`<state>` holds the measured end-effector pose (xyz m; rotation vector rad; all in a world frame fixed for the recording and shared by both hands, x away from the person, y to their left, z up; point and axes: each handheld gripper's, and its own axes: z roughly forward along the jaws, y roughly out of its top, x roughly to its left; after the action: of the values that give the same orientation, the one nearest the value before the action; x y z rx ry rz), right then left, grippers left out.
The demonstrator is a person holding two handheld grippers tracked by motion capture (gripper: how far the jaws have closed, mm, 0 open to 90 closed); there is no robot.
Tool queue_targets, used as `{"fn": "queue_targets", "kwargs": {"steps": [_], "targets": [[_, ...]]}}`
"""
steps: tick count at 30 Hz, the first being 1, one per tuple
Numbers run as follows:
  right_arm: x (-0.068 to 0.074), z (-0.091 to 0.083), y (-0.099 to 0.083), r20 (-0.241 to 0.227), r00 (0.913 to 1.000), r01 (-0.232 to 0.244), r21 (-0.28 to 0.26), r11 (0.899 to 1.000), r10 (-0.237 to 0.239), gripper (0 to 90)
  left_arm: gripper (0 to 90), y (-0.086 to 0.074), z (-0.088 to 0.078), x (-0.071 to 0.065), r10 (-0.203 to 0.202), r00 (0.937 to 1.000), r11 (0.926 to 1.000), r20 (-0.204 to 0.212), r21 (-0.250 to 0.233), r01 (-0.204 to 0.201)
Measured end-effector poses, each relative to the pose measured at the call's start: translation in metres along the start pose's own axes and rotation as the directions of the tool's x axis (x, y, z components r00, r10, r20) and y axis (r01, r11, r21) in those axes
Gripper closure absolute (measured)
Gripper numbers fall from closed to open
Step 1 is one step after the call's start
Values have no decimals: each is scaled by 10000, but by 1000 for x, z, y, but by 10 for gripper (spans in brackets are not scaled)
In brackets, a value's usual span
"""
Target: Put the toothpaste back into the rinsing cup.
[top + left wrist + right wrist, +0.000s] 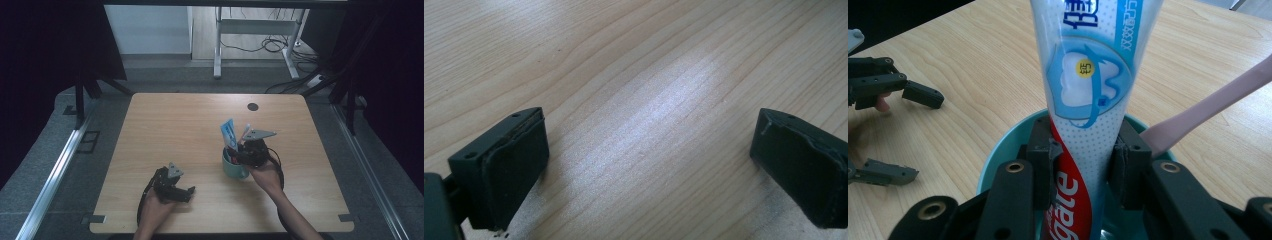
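Note:
A blue-and-white toothpaste tube (1088, 75) with a red lower part stands upright in a teal cup (998, 150). My right gripper (1085, 165) reaches into the cup from above, and its two pads lie against the tube's sides. A pink toothbrush (1208, 107) leans out of the same cup to the right. In the high view the cup (235, 169) sits right of the table's middle, with the tube (228, 132) and the right gripper (246, 152) over it. My left gripper (186, 192) rests near the front edge, and its jaws (649, 165) stand wide apart over bare wood.
The wooden table (175, 125) has a round dark cable hole (252, 106) near its far edge. Beyond it stand a white desk frame (260, 30) and loose cables (272, 45) on the floor. Dark curtains flank both sides.

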<state>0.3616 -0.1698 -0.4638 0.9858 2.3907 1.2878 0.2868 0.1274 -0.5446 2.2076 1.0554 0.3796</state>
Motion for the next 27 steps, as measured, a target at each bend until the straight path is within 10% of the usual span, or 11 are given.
{"fn": "queue_targets", "kwargs": {"steps": [27], "targets": [[-1, -6, 4, -169, 9998, 73, 138, 9999, -71, 535, 23, 0, 0, 0, 3, 10000, 10000, 1, -4, -3]]}}
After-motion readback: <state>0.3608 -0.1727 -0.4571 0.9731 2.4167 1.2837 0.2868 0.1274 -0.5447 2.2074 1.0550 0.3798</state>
